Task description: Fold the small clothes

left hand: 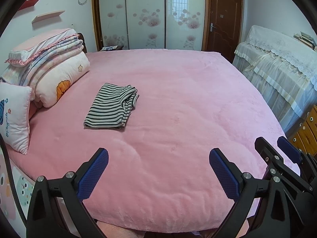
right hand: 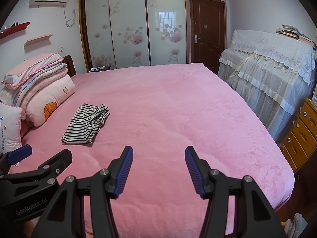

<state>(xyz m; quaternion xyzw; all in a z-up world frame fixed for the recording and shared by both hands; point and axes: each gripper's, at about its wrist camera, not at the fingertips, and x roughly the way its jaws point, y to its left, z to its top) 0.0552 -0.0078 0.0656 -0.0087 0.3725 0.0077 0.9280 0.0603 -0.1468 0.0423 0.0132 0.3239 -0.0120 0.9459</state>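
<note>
Two grippers, side by side over the bed's near edge, both tilted downward, jaws spread, nothing between them: left gripper (left hand: 158, 170), right gripper (right hand: 158, 168). One striped garment (left hand: 111, 107), already bundled, flat on the pink blanket (left hand: 188, 99), ahead and leftward, well apart; long axis running away; left gripper nearer.

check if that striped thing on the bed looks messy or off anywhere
The black-and-white striped folded garment lies flat on the pink fleece bedspread. Only its right edge is uneven: bunched layers stick out there rather than lining up. Nothing else stands out.
</note>
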